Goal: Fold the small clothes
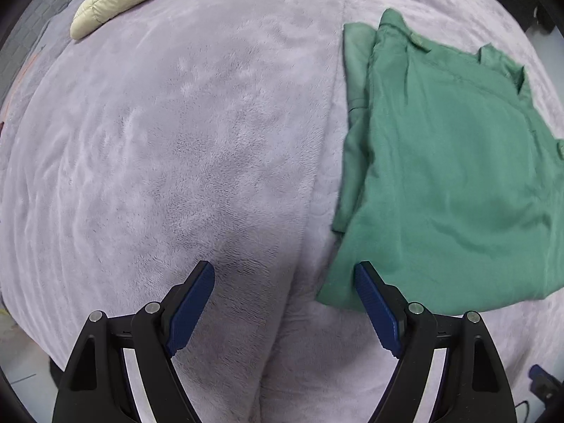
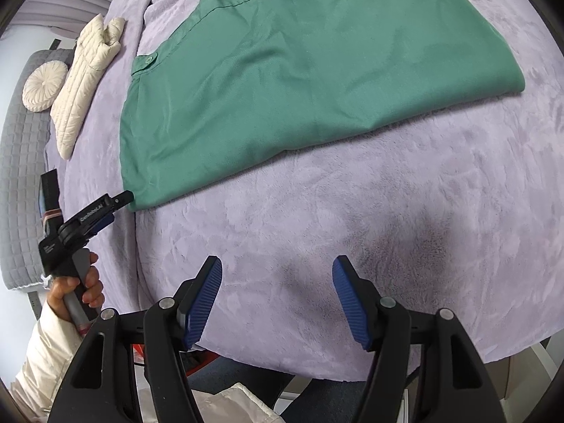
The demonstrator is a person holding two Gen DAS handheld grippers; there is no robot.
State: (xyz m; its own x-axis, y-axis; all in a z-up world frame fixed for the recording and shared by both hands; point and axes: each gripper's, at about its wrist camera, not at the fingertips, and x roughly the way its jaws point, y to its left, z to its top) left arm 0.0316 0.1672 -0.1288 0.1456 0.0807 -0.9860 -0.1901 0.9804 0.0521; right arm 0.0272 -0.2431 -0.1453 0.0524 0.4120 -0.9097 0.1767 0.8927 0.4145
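A green button shirt (image 1: 440,176) lies folded into a flat block on the lilac fleece blanket (image 1: 158,158). In the left wrist view it fills the right half. My left gripper (image 1: 283,282) points down and is open; its right finger (image 1: 370,292) hovers over the shirt's near left corner, and only blanket shows between the pads. In the right wrist view the shirt (image 2: 299,70) lies across the top, and the left gripper (image 2: 121,200) sits at its lower left corner. My right gripper (image 2: 277,268) is open above bare blanket, short of the shirt's near edge, holding nothing.
A cream quilted jacket (image 2: 84,84) and a round cushion (image 2: 44,86) lie at the far left, beside a grey quilted cover (image 2: 21,176). A long fold ridge (image 1: 317,158) runs through the blanket beside the shirt. The blanket's near edge (image 2: 317,370) drops off above a person's legs.
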